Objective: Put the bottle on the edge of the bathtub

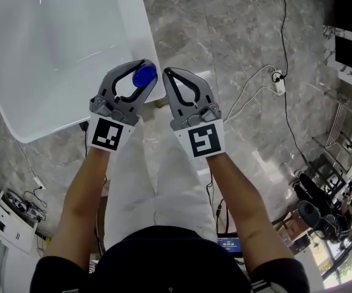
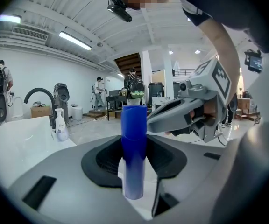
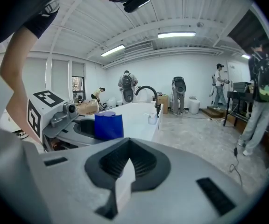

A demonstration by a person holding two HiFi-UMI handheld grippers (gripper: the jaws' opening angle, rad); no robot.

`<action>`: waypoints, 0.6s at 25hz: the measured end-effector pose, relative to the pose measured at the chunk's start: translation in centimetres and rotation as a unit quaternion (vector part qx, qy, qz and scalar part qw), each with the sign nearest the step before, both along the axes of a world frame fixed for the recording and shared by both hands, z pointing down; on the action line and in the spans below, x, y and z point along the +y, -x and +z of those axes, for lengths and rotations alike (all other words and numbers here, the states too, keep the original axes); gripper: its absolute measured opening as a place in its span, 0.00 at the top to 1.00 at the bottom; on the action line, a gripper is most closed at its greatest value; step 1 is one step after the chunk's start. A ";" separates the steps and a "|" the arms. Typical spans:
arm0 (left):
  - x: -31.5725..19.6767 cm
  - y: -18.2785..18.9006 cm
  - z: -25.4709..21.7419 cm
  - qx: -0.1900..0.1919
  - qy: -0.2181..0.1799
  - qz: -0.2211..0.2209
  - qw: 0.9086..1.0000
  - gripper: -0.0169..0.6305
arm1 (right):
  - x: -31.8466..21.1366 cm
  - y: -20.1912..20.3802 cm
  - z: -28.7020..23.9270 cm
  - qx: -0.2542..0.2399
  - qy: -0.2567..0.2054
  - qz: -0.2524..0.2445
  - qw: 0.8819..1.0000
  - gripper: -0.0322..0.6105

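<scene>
A blue bottle (image 1: pixel 144 76) stands upright between the jaws of my left gripper (image 1: pixel 138 72), which is shut on it. In the head view the bottle hangs over the near right rim of the white bathtub (image 1: pixel 54 47). The left gripper view shows the bottle (image 2: pixel 134 148) as a tall blue cylinder pinched between the dark pads. My right gripper (image 1: pixel 168 74) sits just to the right of the left one, jaws together and holding nothing. In the right gripper view, the bottle (image 3: pixel 109 125) and the left gripper (image 3: pixel 74 122) lie to the left, in front of the bathtub (image 3: pixel 137 115).
A black curved faucet (image 2: pixel 40 97) and a small white pump bottle (image 2: pixel 60 127) are on the tub's far rim. Cables and a white power strip (image 1: pixel 278 81) lie on the marble floor to the right. Several people stand in the background of the gripper views.
</scene>
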State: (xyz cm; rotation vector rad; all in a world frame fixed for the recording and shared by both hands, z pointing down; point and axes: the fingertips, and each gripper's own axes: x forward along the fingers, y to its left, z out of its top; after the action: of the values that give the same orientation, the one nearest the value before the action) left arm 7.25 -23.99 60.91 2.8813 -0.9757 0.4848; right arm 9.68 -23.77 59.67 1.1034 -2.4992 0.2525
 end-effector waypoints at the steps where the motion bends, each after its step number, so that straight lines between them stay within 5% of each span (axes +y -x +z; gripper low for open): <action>1: -0.1 0.0 0.1 0.001 0.000 -0.001 1.000 0.74 | 0.0 0.0 0.1 0.000 0.000 0.000 1.000 0.95; 15: -0.5 -0.2 2.0 0.002 0.006 0.006 1.000 0.74 | -0.2 -0.2 0.5 -0.003 0.005 0.002 1.000 0.95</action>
State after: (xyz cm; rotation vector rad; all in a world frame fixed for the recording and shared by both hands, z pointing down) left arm 7.44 -24.52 62.91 2.8771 -0.9519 0.4830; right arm 9.93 -23.98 60.14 1.1052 -2.4989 0.2689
